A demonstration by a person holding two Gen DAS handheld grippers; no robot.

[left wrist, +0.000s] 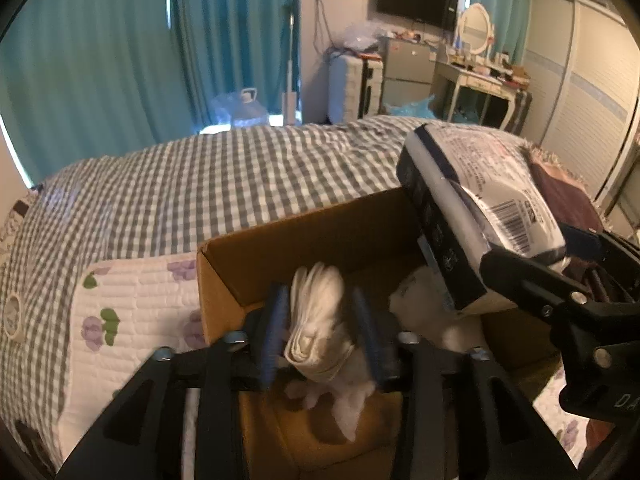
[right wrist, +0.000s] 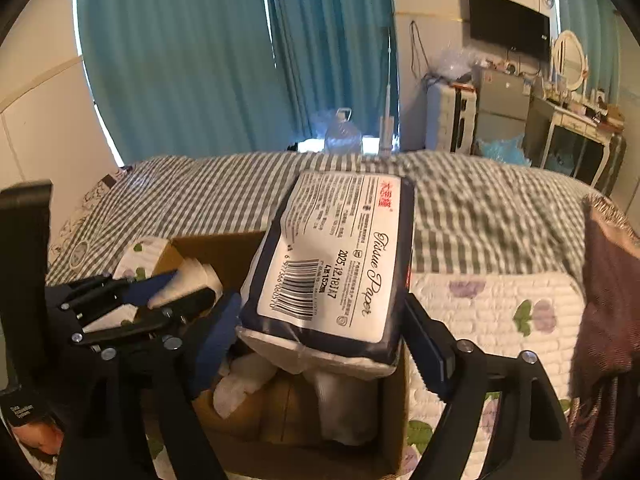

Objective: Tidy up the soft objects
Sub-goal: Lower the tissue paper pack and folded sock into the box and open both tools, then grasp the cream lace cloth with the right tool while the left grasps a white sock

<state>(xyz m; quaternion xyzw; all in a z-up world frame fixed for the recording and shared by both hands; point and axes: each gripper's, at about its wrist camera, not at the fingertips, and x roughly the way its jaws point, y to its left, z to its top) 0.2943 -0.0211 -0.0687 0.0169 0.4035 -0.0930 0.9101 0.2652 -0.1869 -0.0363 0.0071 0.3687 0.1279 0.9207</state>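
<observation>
An open cardboard box (left wrist: 256, 256) stands on the bed, also in the right wrist view (right wrist: 224, 248). My left gripper (left wrist: 320, 334) is shut on a folded white cloth (left wrist: 318, 316) and holds it over the box; it shows at the left of the right wrist view (right wrist: 176, 284). My right gripper (right wrist: 320, 332) is shut on a tissue paper pack (right wrist: 332, 260), white with a dark blue edge, tilted over the box's right side. The pack (left wrist: 472, 204) and right gripper (left wrist: 532, 264) show at the right of the left wrist view. White soft items (right wrist: 240, 384) lie inside the box.
The box rests on a floral quilted pad (left wrist: 132, 320) over a grey checked bedspread (left wrist: 208, 184). A maroon fringed cloth (right wrist: 608, 300) lies at the right. Teal curtains, a water jug (left wrist: 244, 110), a suitcase, a dressing table and a wardrobe stand beyond the bed.
</observation>
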